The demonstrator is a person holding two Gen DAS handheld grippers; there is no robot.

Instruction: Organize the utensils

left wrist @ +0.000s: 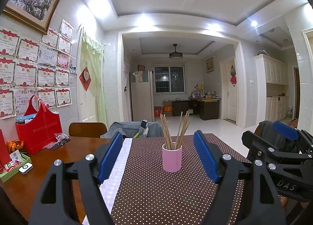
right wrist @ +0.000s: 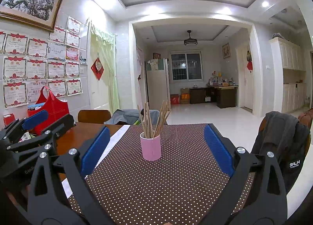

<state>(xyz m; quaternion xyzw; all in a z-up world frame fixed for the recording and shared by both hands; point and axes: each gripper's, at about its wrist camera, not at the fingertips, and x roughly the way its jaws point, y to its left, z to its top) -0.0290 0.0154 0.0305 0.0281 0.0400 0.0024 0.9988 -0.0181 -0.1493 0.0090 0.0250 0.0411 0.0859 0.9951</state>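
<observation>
A pink cylindrical cup (left wrist: 172, 157) stands upright on a brown dotted tablecloth (left wrist: 156, 195) and holds several wooden chopsticks (left wrist: 174, 130). My left gripper (left wrist: 158, 141) is open and empty, its blue pads wide apart in front of the cup. My right gripper (right wrist: 156, 137) is also open and empty, with the cup (right wrist: 150, 147) and chopsticks (right wrist: 153, 120) a little ahead between its fingers. The right gripper shows at the right edge of the left wrist view (left wrist: 277, 141). The left gripper shows at the left edge of the right wrist view (right wrist: 33, 125).
A red bag (left wrist: 40, 127), a green tray (left wrist: 17, 163) with small items and a plastic packet (left wrist: 58, 140) sit on the wooden table's left side. Chairs stand at the far edge (left wrist: 88, 129) and at the right, draped with a dark jacket (right wrist: 283, 143).
</observation>
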